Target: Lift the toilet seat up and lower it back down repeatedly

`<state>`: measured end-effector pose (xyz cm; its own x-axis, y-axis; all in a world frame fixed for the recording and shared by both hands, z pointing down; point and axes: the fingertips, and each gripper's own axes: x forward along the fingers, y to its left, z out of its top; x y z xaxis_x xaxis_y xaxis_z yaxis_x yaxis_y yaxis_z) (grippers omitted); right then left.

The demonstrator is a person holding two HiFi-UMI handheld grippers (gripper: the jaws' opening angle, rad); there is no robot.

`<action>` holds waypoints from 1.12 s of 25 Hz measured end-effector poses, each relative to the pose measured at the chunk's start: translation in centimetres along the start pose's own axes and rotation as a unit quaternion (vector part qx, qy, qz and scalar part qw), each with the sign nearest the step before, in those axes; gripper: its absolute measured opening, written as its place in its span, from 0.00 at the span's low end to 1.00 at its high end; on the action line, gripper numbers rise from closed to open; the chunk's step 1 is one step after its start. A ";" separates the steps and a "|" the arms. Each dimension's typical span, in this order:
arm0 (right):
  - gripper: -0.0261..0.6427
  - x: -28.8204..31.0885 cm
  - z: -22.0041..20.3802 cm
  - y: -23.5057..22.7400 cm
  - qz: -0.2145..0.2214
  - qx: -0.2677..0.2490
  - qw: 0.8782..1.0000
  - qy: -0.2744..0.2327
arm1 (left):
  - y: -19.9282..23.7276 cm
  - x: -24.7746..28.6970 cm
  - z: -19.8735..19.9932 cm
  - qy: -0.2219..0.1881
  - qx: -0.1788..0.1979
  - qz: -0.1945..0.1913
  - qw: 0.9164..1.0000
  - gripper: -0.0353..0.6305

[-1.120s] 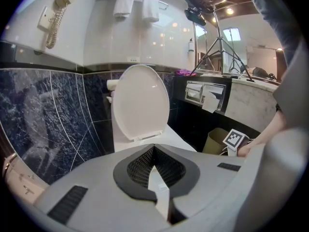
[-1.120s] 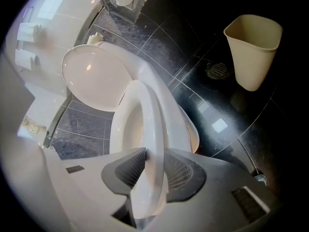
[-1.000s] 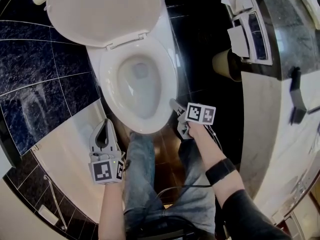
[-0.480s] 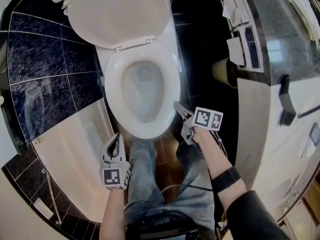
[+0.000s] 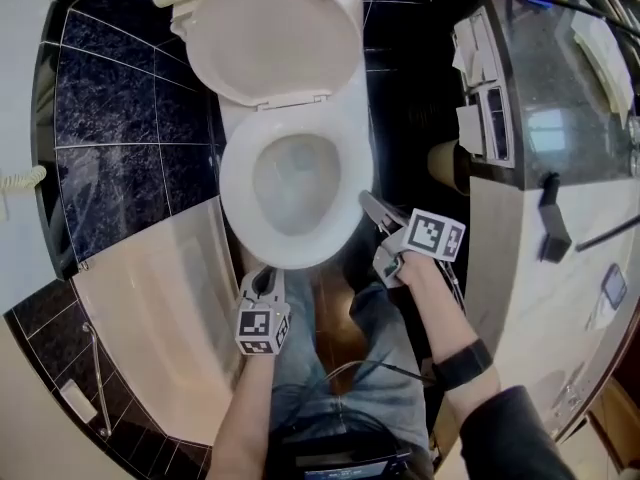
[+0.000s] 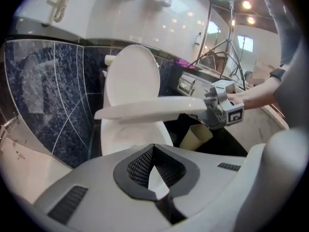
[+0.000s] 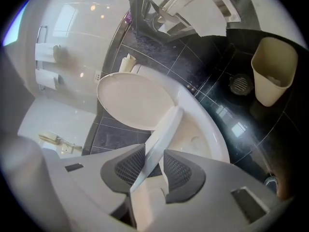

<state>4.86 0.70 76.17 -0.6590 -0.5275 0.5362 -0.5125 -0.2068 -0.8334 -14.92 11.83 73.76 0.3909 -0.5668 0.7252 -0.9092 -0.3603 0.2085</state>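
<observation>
Against the dark tiled wall, toilet (image 5: 232,208): it sits just ahead of the person's knees, so both hands reach its front rim.
Lid (image 5: 275,38): tipped up and back, leaving the ring below free to swing.
Seat (image 6: 145,110): partway up, roughly level and clear of the bowl, hinged at the back; I judge this the lifting half of a cycle.
Right gripper (image 7: 153,151): at the seat's front right edge, where leverage is best. Its fingers clasp the rim, which runs between the pads. They have just been opening a little, probably to let the rim pivot as it tilts.
Left gripper (image 6: 153,149): fingers closed on nothing, held low before the bowl, out of the seat's path.
</observation>
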 end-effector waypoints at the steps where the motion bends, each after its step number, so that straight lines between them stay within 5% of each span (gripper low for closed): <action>1: 0.26 -0.1 0.2 0.3 -0.005 -0.006 1.000 0.002 | -0.1 0.4 1.7 -0.013 -0.006 -0.002 1.000 0.05; 5: 0.26 -0.3 1.1 1.4 -0.014 0.001 1.000 -0.006 | 0.2 0.6 6.2 -0.042 -0.032 0.004 0.999 0.05; 13: 0.26 -0.9 4.4 5.2 -0.013 0.012 0.999 -0.027 | 1.5 0.3 12.1 -0.066 -0.027 0.006 0.997 0.05; 15: 0.17 -1.7 5.3 7.0 -0.006 -0.008 0.999 -0.033 | 1.9 0.4 13.8 -0.074 -0.025 0.005 0.997 0.05; 23: 0.08 -5.9 7.1 11.6 -0.032 -0.077 0.994 -0.075 | 3.4 1.3 21.5 -0.097 0.017 0.000 0.995 0.05; 28: 0.06 -7.0 7.9 13.8 -0.059 -0.170 0.980 -0.088 | 4.7 2.7 26.2 -0.115 0.025 0.004 0.993 0.05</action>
<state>6.73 -5.00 59.87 -0.4950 -0.6561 0.5696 -0.7522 -0.0045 -0.6589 -14.35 -10.82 59.53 0.4105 -0.7217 0.5574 -0.9068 -0.3872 0.1664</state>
